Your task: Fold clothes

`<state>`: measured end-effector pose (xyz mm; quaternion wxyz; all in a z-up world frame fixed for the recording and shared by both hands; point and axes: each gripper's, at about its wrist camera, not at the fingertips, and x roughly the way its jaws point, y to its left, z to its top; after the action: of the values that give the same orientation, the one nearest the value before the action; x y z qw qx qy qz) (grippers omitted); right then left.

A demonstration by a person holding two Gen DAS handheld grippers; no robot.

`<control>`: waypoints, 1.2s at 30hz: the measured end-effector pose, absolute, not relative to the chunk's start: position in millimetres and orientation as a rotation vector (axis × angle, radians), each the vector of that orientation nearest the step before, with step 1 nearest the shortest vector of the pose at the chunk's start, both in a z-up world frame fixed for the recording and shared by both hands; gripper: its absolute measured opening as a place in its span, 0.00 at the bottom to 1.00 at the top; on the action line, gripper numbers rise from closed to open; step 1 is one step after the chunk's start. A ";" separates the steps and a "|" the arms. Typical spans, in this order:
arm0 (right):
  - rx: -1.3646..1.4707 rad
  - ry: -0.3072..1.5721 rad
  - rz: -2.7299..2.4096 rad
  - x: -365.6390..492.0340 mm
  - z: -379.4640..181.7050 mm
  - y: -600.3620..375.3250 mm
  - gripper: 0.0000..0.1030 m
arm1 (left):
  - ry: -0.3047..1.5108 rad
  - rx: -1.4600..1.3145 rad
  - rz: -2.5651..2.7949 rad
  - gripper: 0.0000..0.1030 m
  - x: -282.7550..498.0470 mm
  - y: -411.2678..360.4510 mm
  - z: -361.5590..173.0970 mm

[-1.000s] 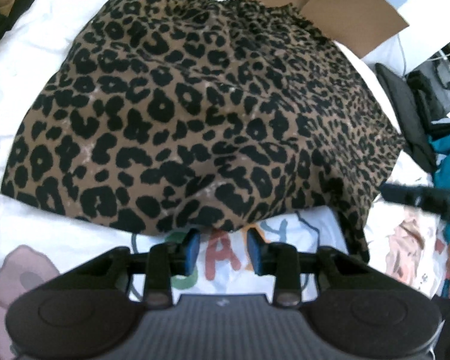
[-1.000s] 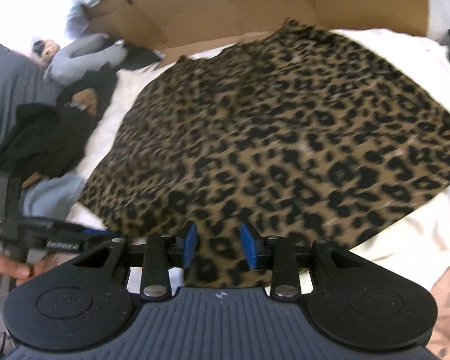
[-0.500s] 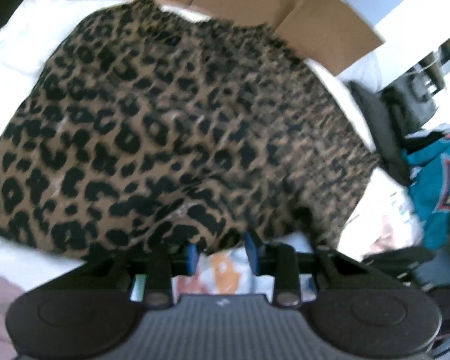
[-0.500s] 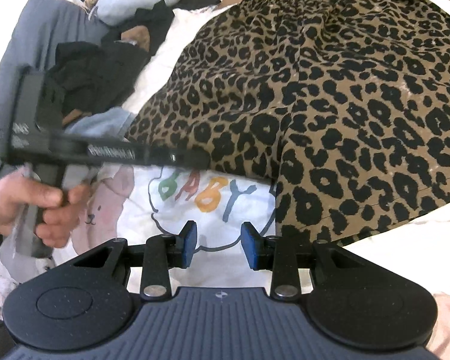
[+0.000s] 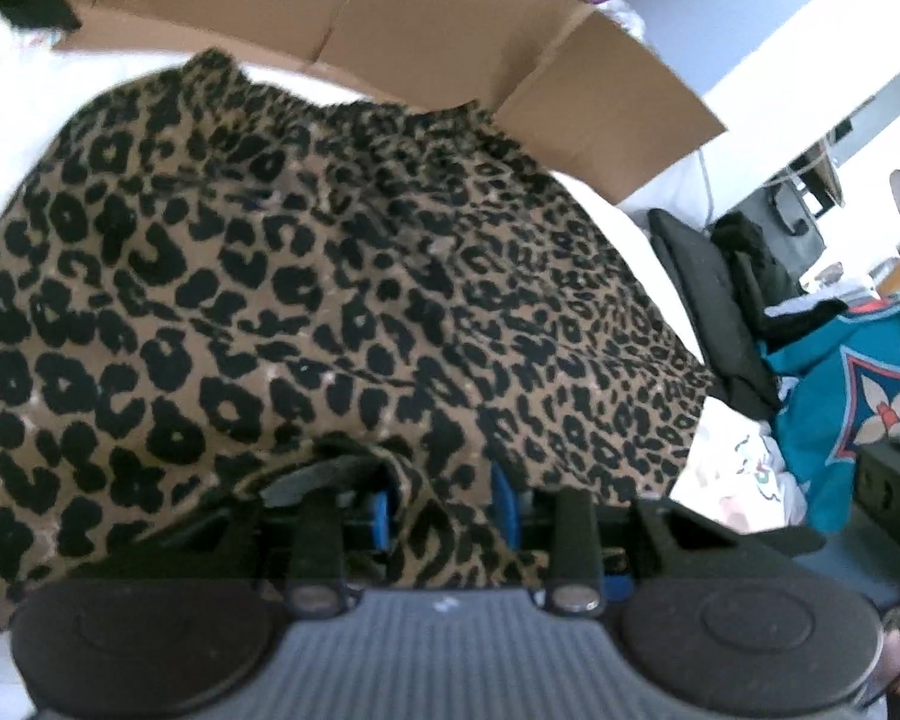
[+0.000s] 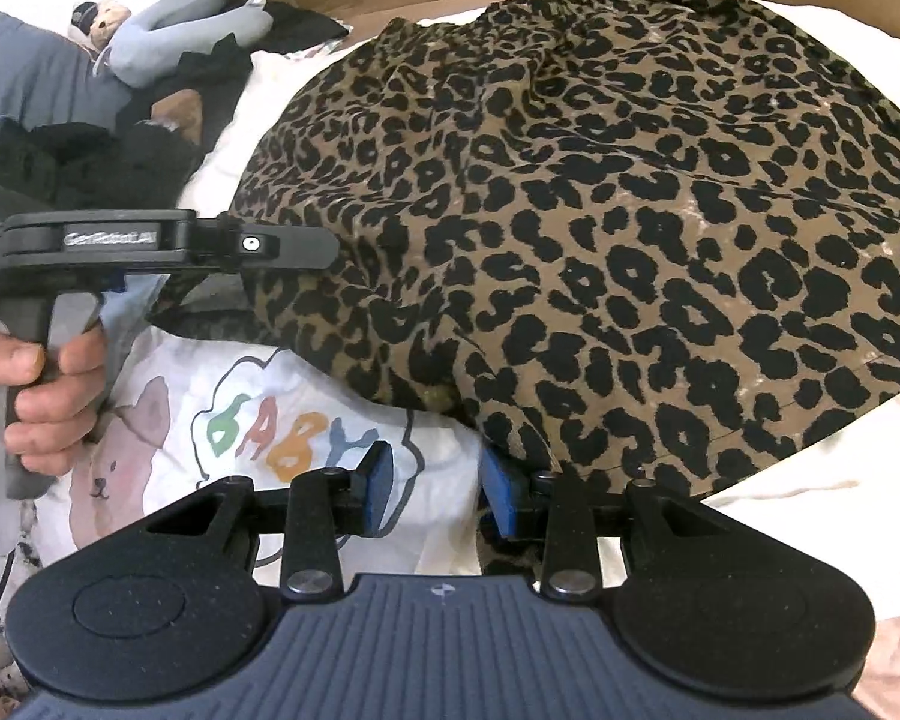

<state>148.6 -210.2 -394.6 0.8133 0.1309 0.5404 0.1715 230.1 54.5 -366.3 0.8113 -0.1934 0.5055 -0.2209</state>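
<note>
The left gripper [image 5: 441,507] has the near hem of the leopard-print skirt [image 5: 306,276] bunched between half-parted jaws; whether the pads pinch it I cannot tell. The right gripper [image 6: 435,489], part open and empty, sits beside the hem. The skirt lies spread on the bed [image 6: 840,438], waistband against the cardboard box [image 5: 450,42]. This looks like the hem-grasping step; next, both grippers must clamp the hem and carry it toward the waistband.
</note>
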 end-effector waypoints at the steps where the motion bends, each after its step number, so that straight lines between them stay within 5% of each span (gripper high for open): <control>1: 0.277 1.156 0.364 149.4 -395.6 -210.9 0.39 | 1.094 -0.425 -0.465 0.34 232.6 55.9 -370.3; 8: 0.276 1.174 0.350 151.6 -404.0 -218.5 0.39 | 1.122 -0.363 -0.524 0.42 215.5 57.1 -370.5; 10: 0.283 1.175 0.346 152.7 -406.7 -219.5 0.39 | 1.121 -0.302 -0.539 0.56 203.3 54.1 -370.3; 24: 0.297 1.179 0.351 152.7 -413.9 -223.1 0.39 | 1.018 0.164 -0.593 0.57 174.0 3.3 -390.5; 26: 0.297 1.180 0.354 152.1 -414.0 -223.6 0.39 | 1.010 0.156 -0.595 0.54 177.6 2.9 -390.8; 30: 0.298 1.183 0.352 152.5 -413.3 -223.4 0.39 | 1.024 0.115 -0.599 0.18 182.6 9.5 -386.9; 36: 0.303 1.178 0.350 152.4 -406.0 -221.2 0.39 | 1.060 -0.048 -0.629 0.09 178.8 26.9 -361.4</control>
<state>152.4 -221.2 -406.0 0.8064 0.1415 0.5505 0.1634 178.8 26.9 -361.4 0.8158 -0.0226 0.4970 -0.2948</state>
